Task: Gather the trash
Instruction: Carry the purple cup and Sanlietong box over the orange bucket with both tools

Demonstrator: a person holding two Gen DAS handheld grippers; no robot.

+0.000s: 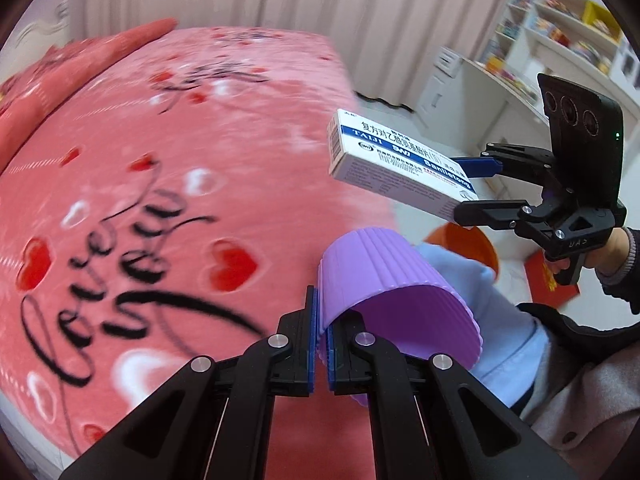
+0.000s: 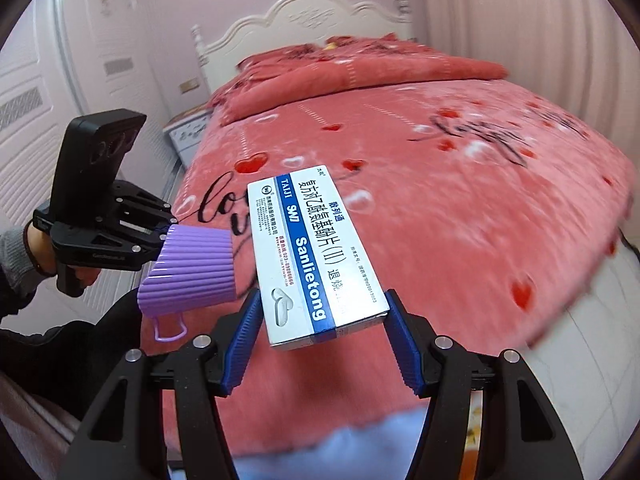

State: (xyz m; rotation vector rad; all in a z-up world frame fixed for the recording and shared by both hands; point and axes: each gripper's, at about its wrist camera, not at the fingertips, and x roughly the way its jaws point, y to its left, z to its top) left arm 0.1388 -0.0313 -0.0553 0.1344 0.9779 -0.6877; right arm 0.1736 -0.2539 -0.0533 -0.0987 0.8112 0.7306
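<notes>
My left gripper (image 1: 321,322) is shut on the wall of a purple ribbed cup (image 1: 384,292) and holds it in the air over the pink bed's edge; the cup also shows in the right wrist view (image 2: 192,268), held by the left gripper (image 2: 164,236). My right gripper (image 2: 320,320) is shut on a white and blue medicine box (image 2: 308,256), gripped at its near end. In the left wrist view that box (image 1: 396,160) hangs above the cup, held by the right gripper (image 1: 464,184). An orange bin (image 1: 464,244) sits on the floor beneath the box.
A bed with a pink heart-print blanket (image 2: 440,184) fills both views, with a white headboard (image 2: 304,20) behind. A white desk and shelves (image 1: 552,32) stand at the far right. A red packet (image 1: 552,280) lies on the floor. The person's light blue knee (image 1: 500,320) is below the cup.
</notes>
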